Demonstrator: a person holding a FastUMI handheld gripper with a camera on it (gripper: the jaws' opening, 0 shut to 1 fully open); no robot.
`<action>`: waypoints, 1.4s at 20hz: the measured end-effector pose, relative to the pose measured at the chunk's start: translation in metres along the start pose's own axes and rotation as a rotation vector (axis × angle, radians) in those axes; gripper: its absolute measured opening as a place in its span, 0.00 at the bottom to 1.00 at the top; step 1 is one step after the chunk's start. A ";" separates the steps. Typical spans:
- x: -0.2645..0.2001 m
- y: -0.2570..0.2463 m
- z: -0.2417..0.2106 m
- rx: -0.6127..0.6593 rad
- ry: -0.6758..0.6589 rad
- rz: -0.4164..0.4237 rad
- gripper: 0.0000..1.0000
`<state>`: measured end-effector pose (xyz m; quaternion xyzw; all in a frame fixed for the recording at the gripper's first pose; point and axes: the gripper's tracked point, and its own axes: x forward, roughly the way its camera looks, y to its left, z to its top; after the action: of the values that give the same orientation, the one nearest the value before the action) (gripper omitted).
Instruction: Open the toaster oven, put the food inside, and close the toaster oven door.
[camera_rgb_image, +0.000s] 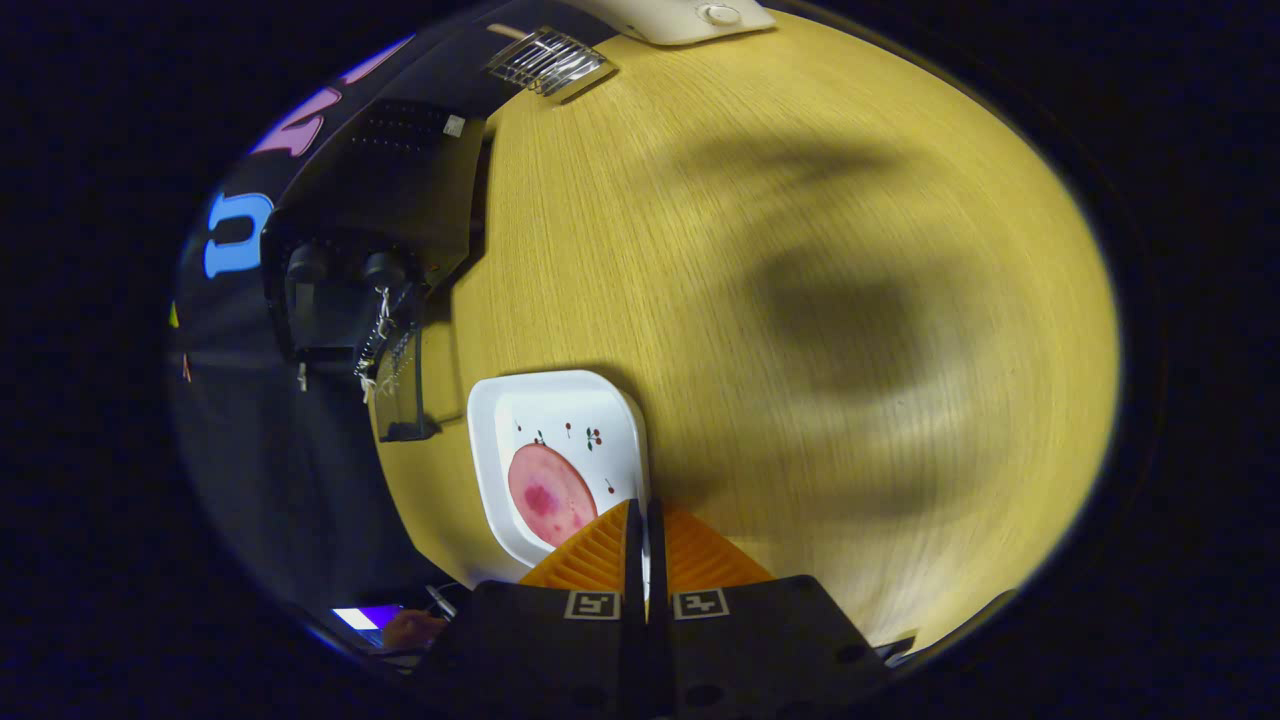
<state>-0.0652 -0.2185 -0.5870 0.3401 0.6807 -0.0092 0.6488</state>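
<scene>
While the tongs (645, 520) sit clenched on the plate's (560, 400) rim, it carries a round pink slice (550, 495).

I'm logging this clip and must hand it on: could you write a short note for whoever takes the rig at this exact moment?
Gripper: fingers together with a thin slit between them, holding nothing, tips at the near edge of the white plate.
Food: a round pink slice lies on that plate, on the wooden table.
Toaster oven: black, at the table's edge beyond the plate; its glass door looks swung open.
Done: the door appears open.
Left: pick up the slice, place it inside, close the door.
</scene>
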 end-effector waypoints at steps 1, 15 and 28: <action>-0.002 0.003 -0.003 0.030 -0.015 0.028 0.05; -0.020 0.164 -0.072 0.305 -0.242 0.348 0.05; 0.093 0.286 0.043 0.660 -0.451 0.297 0.05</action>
<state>0.1154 0.0234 -0.5543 0.6136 0.4256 -0.2073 0.6320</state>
